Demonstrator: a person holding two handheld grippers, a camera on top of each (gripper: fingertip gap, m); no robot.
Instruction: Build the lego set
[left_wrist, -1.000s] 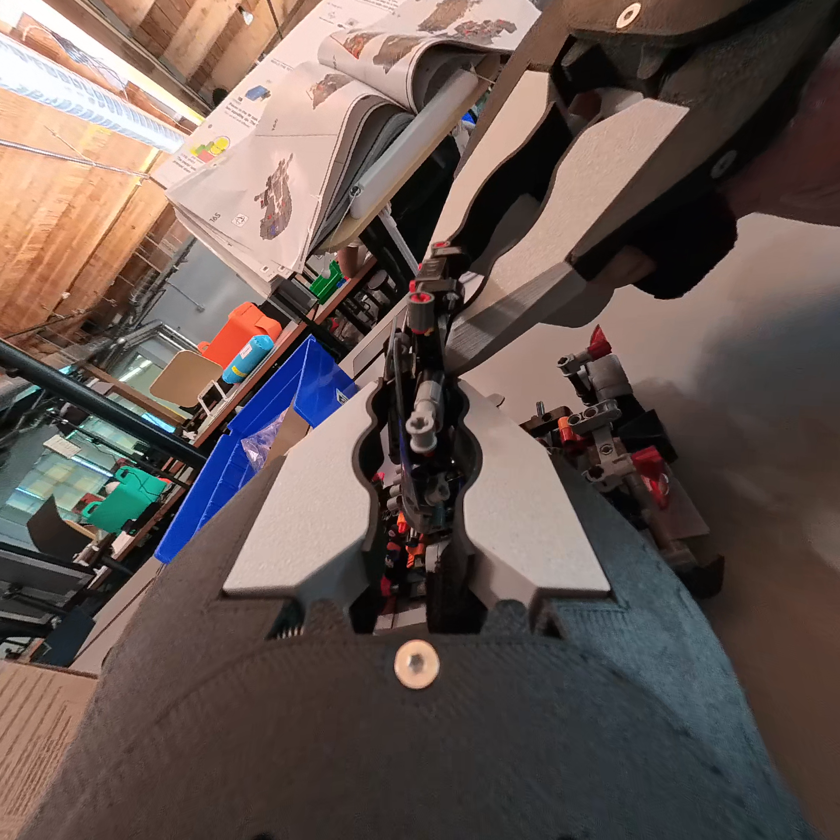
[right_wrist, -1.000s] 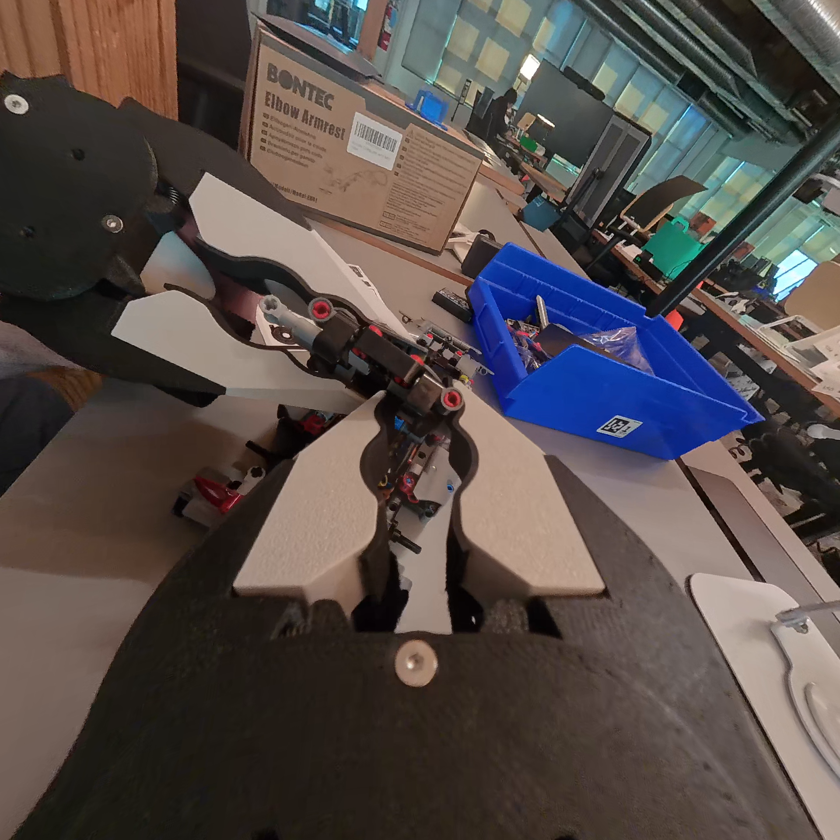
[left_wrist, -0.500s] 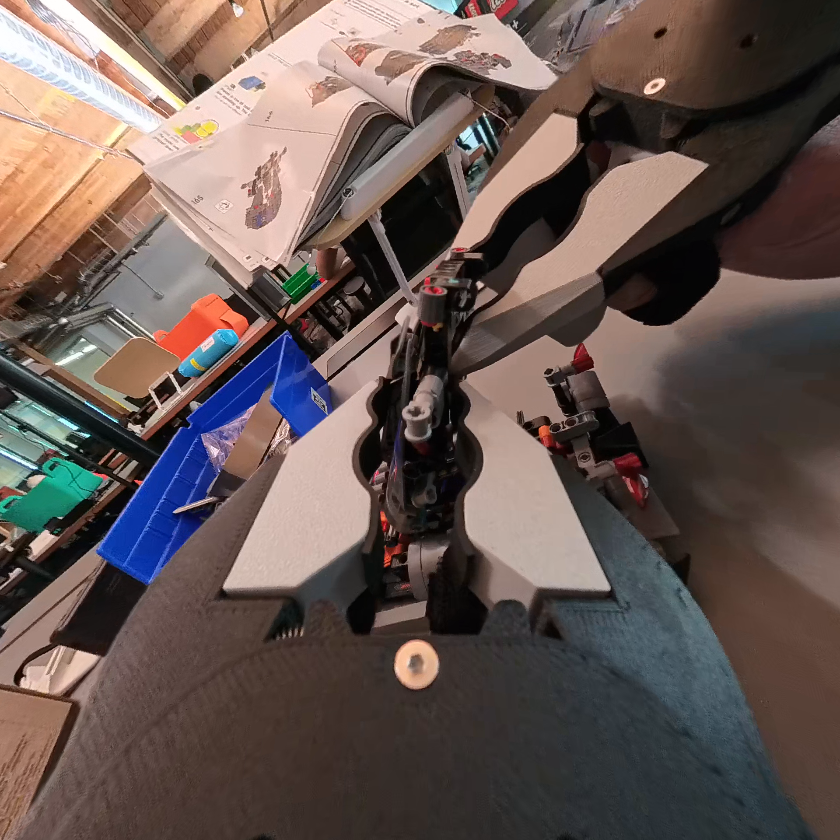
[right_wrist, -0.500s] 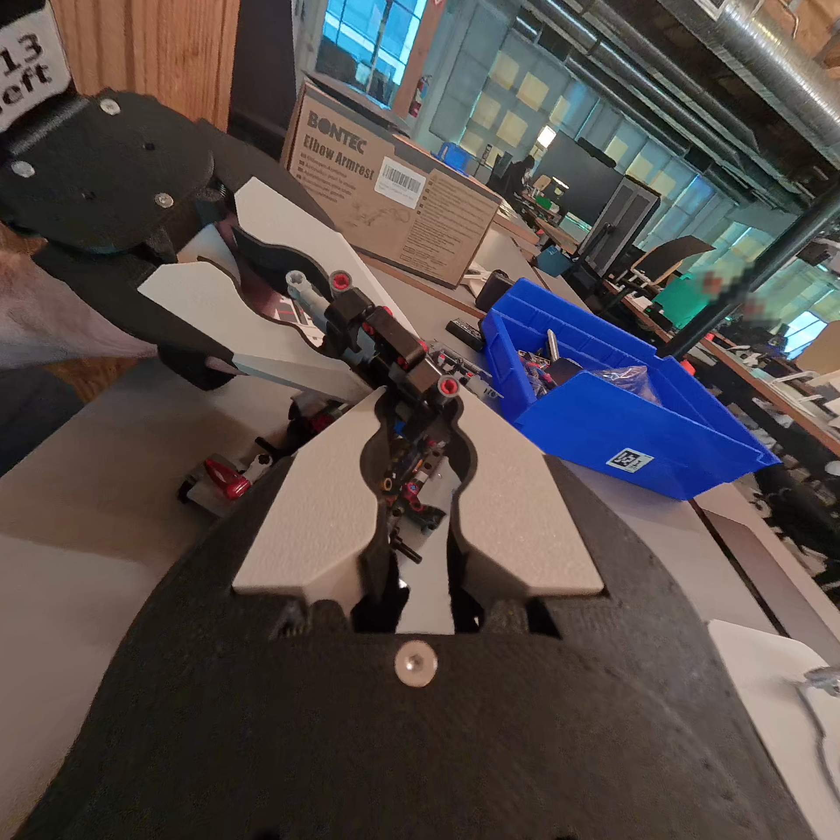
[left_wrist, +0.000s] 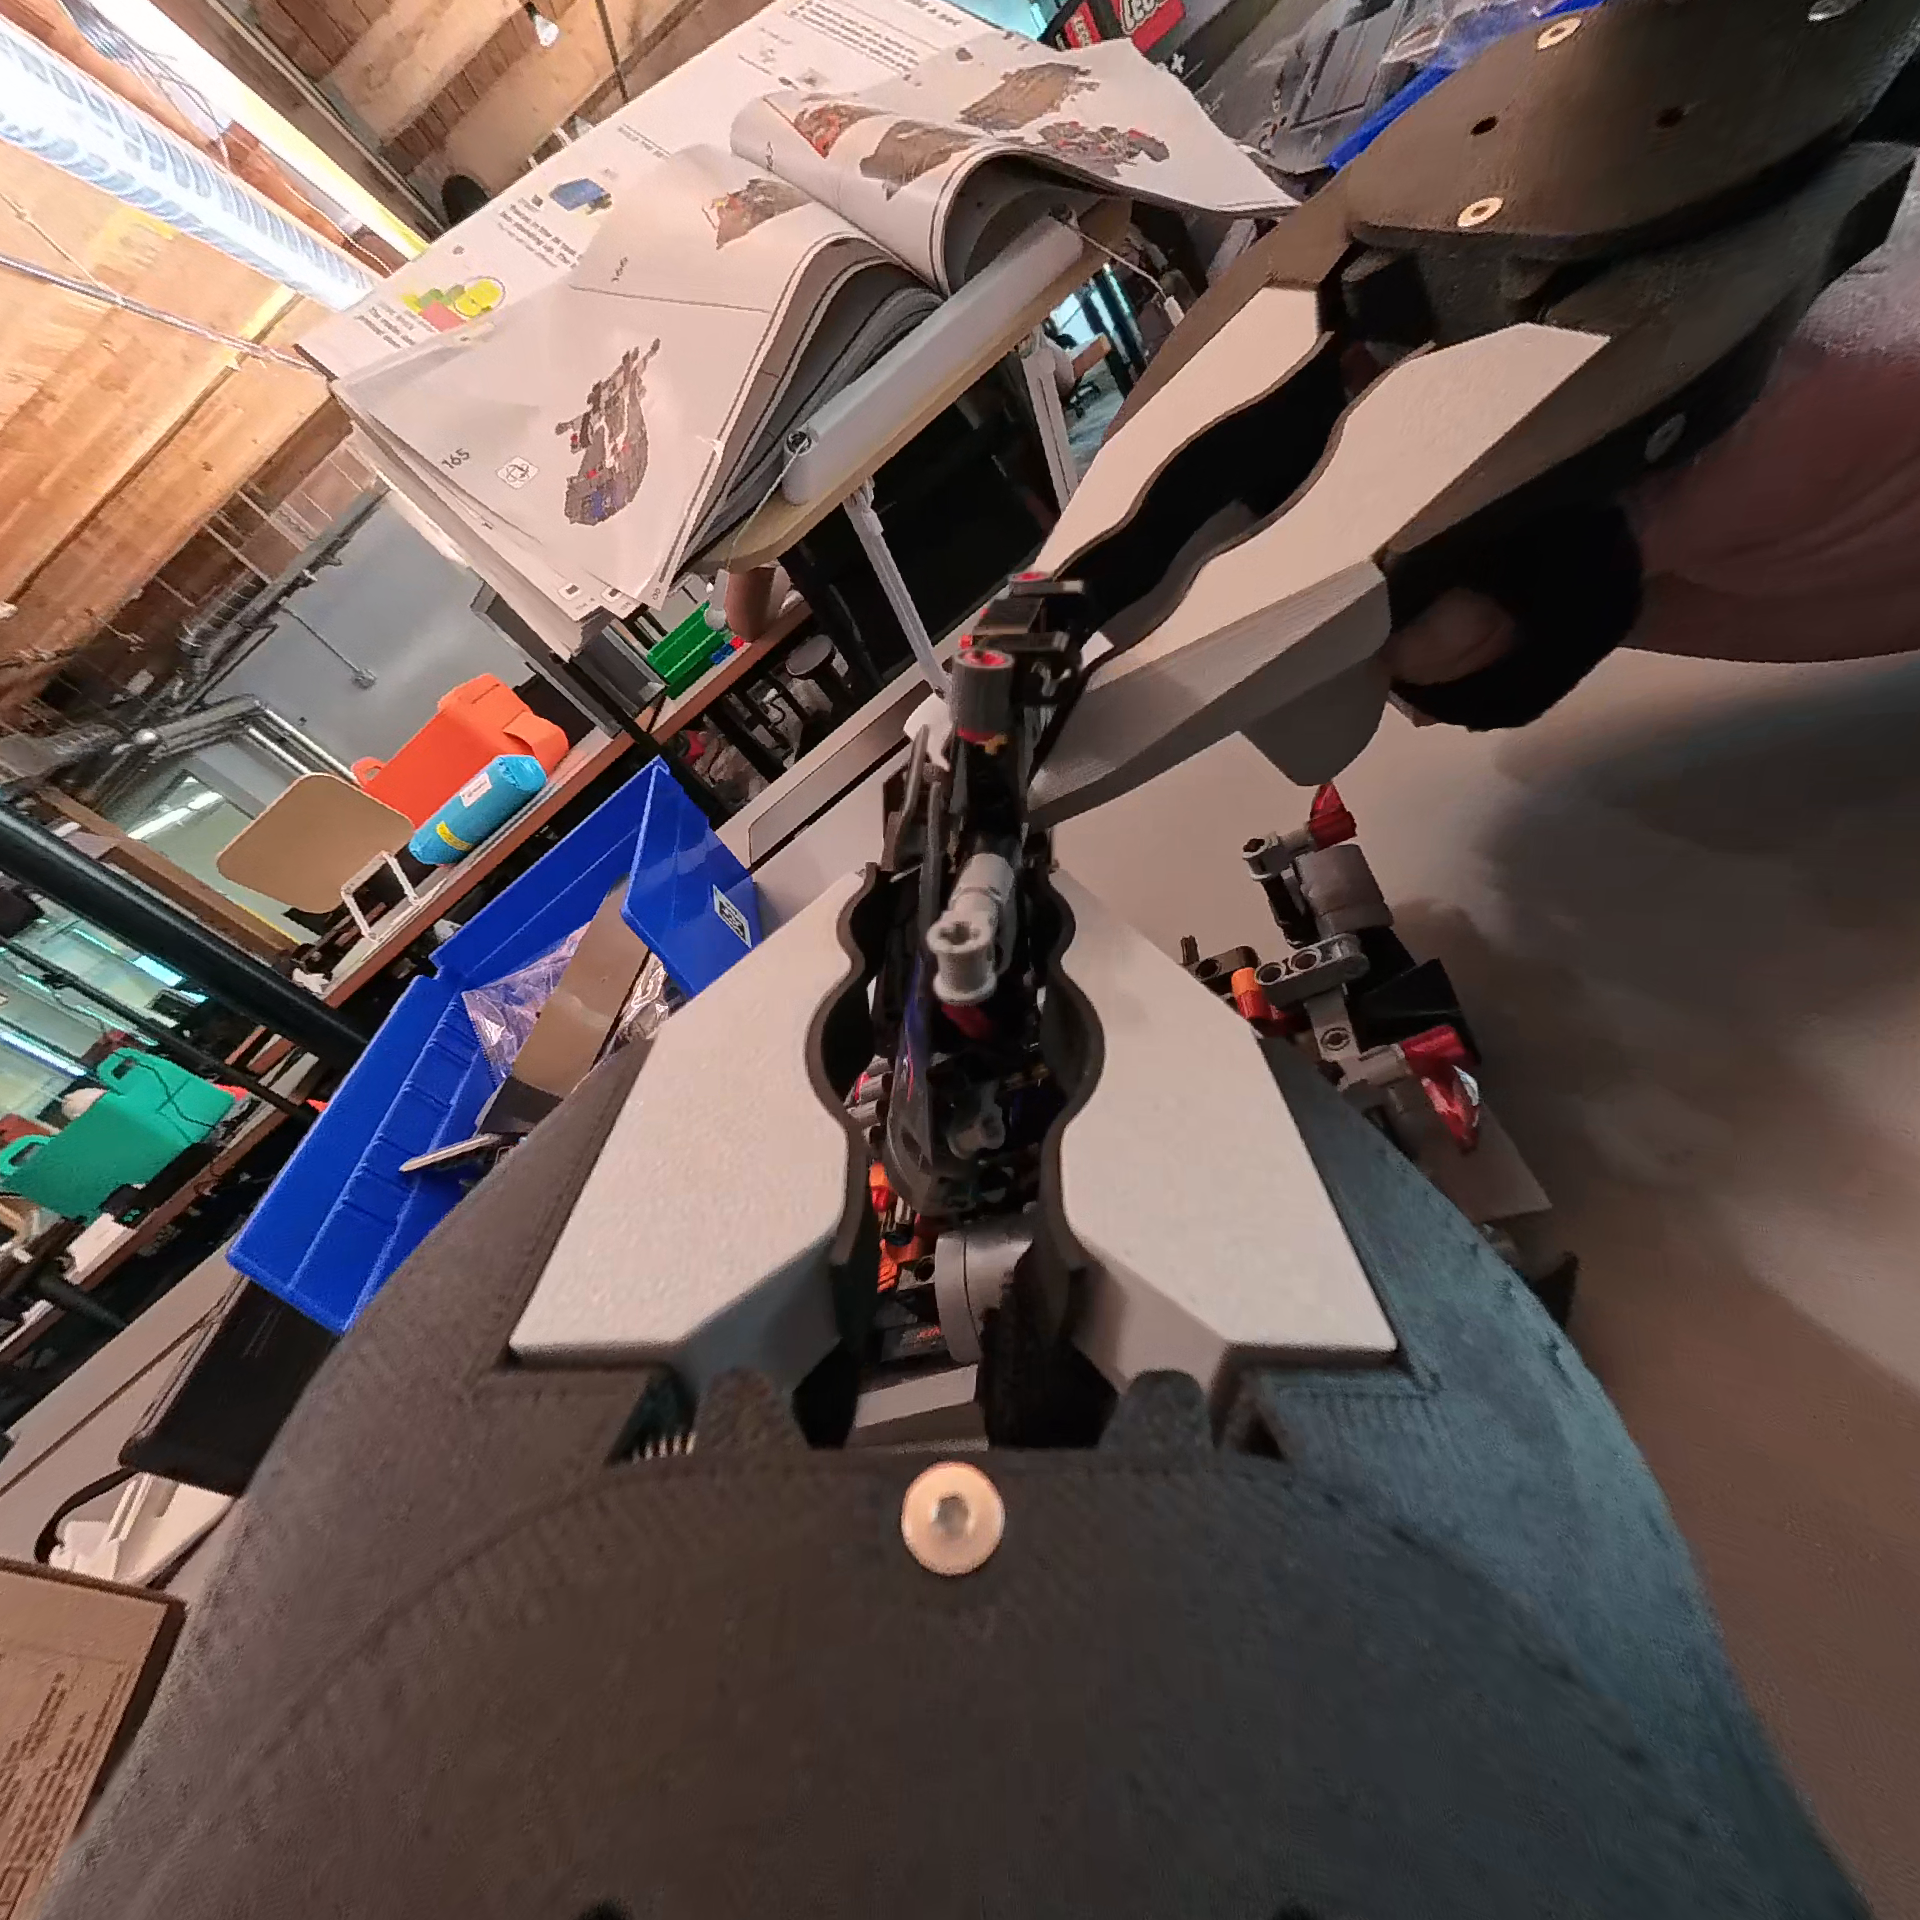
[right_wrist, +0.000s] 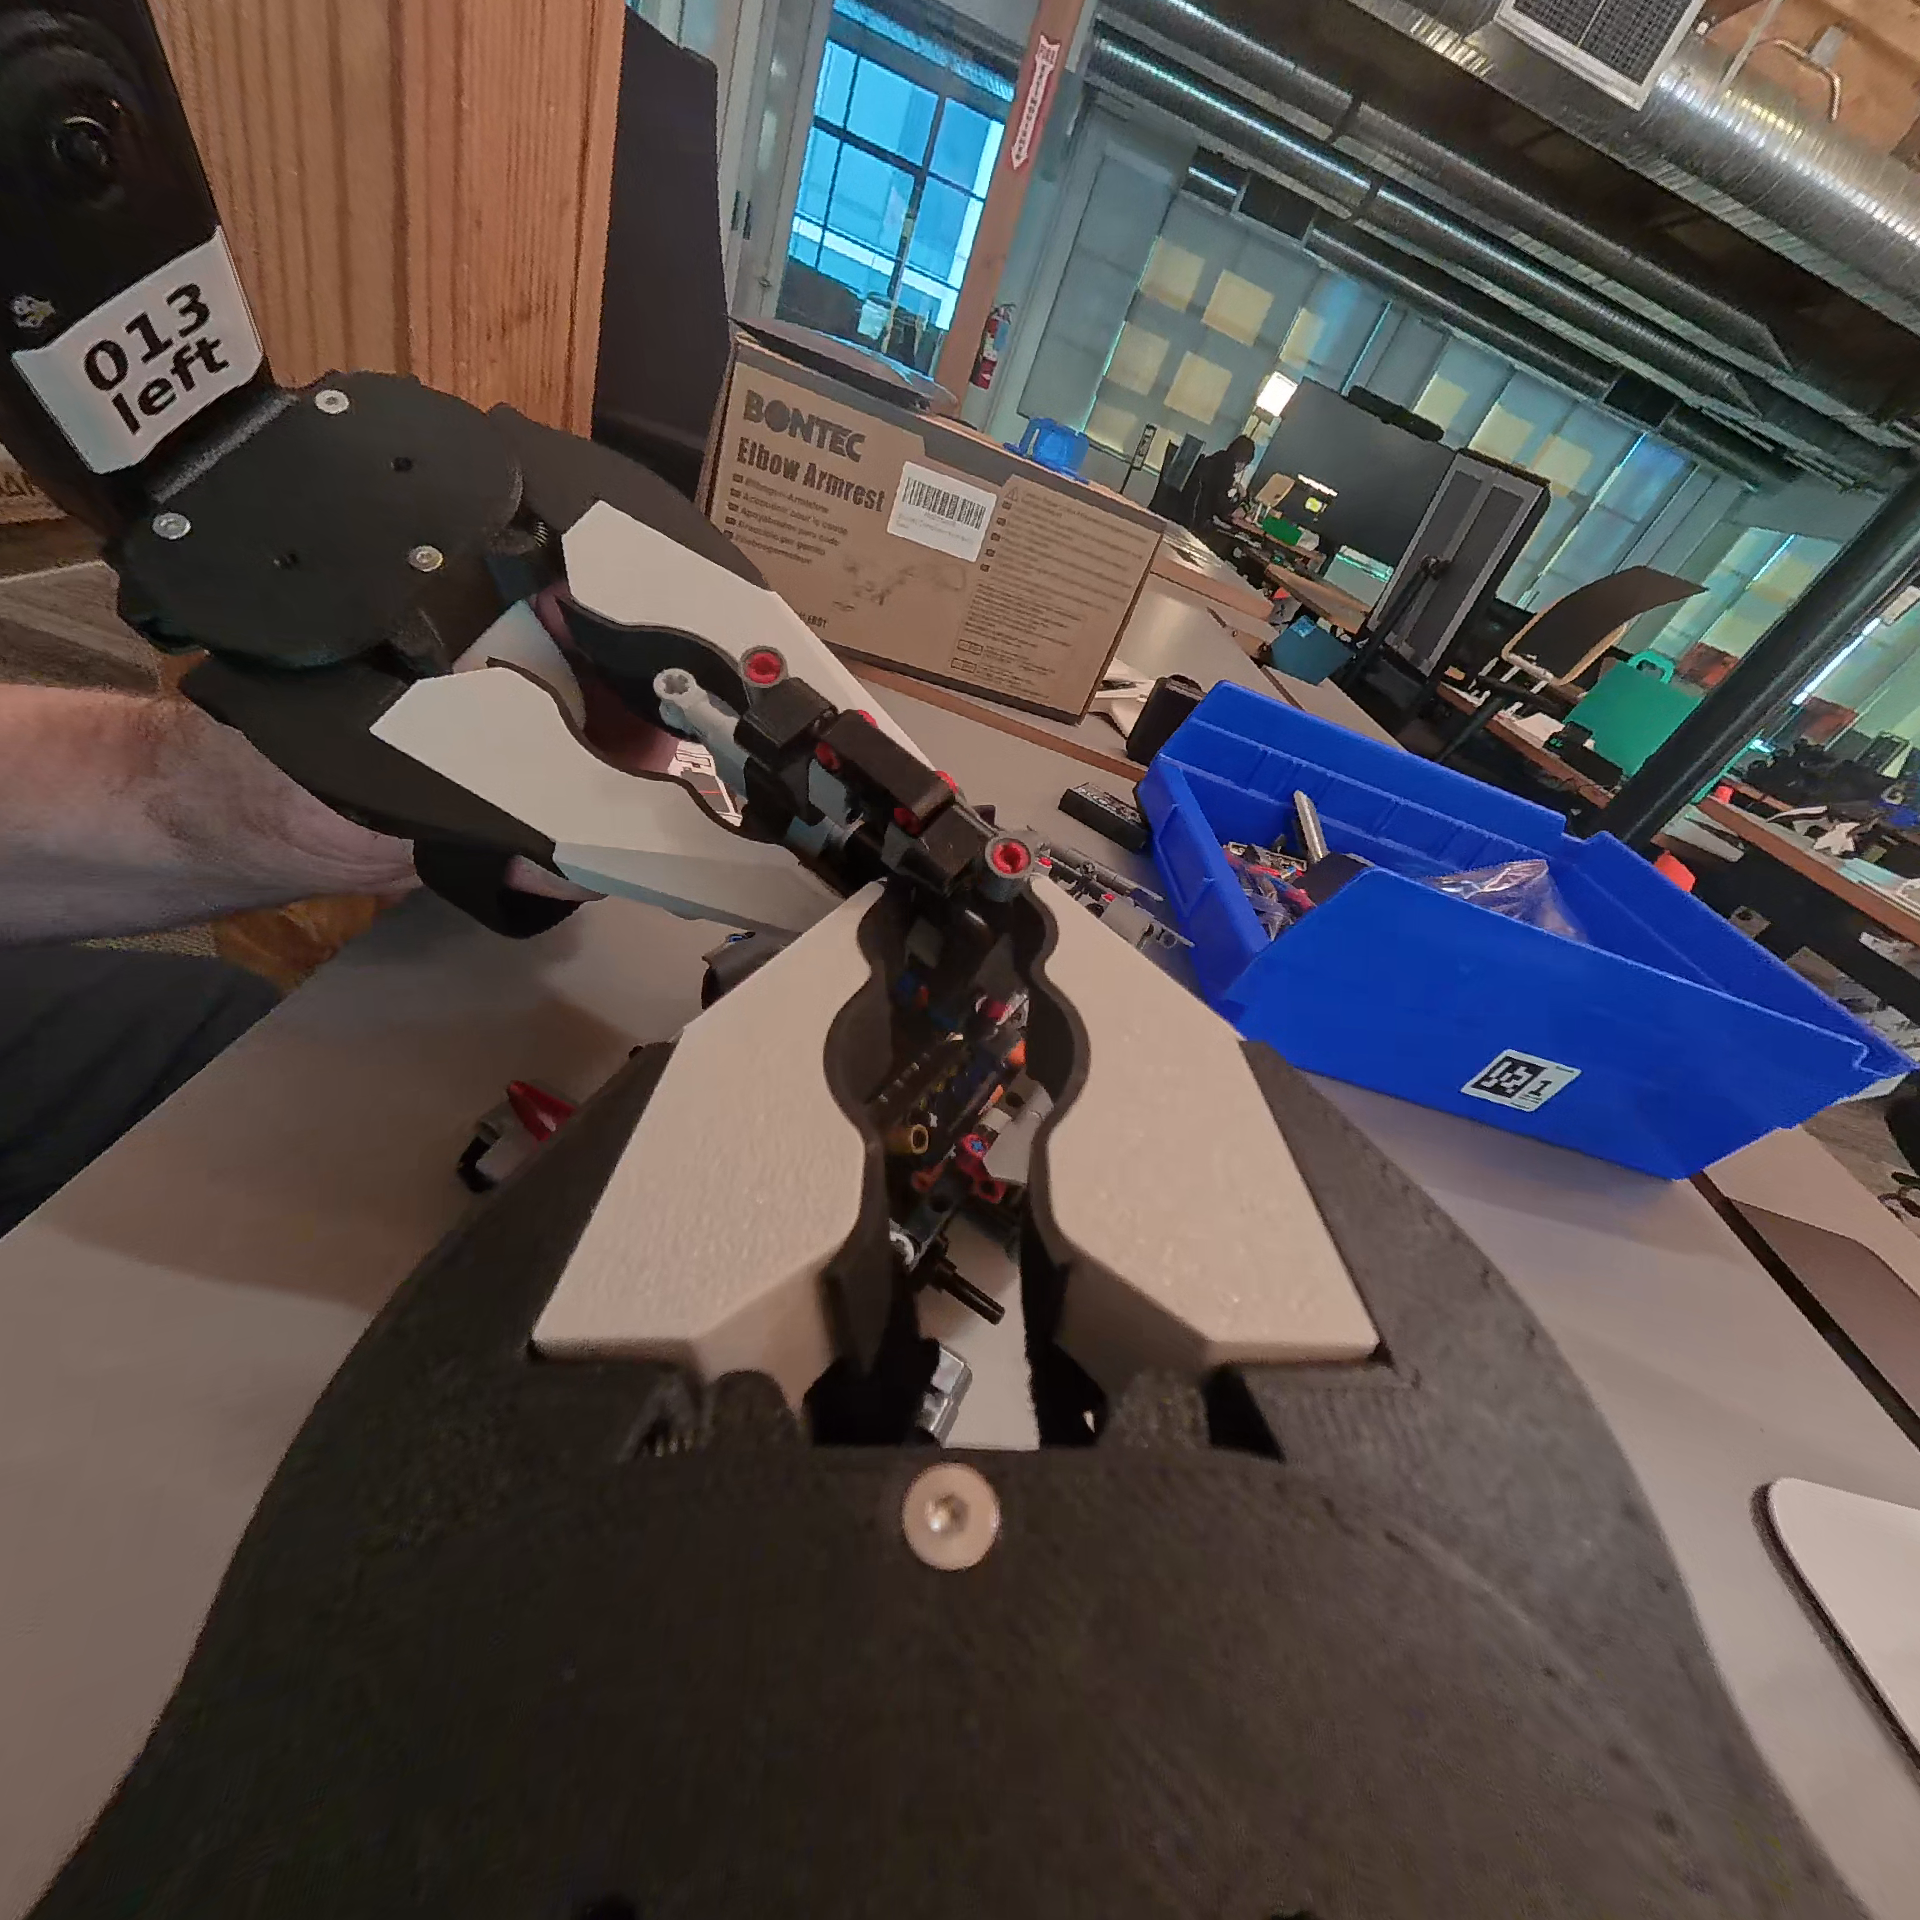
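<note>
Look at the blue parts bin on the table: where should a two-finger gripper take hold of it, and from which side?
Probably grip the blue bin by the rim of its low front wall, coming from above with one finger inside and one outside. It is open-topped and its walls look thin, while the body looks too wide to span. Avoid the loose parts and plastic bag inside.

Lower part of the lego assembly (left_wrist: 961, 1049) sits behind the left gripper (left_wrist: 956, 904) fingers; grip contact not visible. In the right wrist view the right gripper (right_wrist: 951, 914) body covers most of the lego pile (right_wrist: 509, 1127) on the table. Blue bin (right_wrist: 1455, 977): contents too small to sort, bag inside blurred. Cardboard box (left_wrist: 62, 1714) cut by the left edge. White pad (right_wrist: 1860, 1590) cut by the right edge. Instruction book (left_wrist: 727, 270): pictures too small to tell.
</note>
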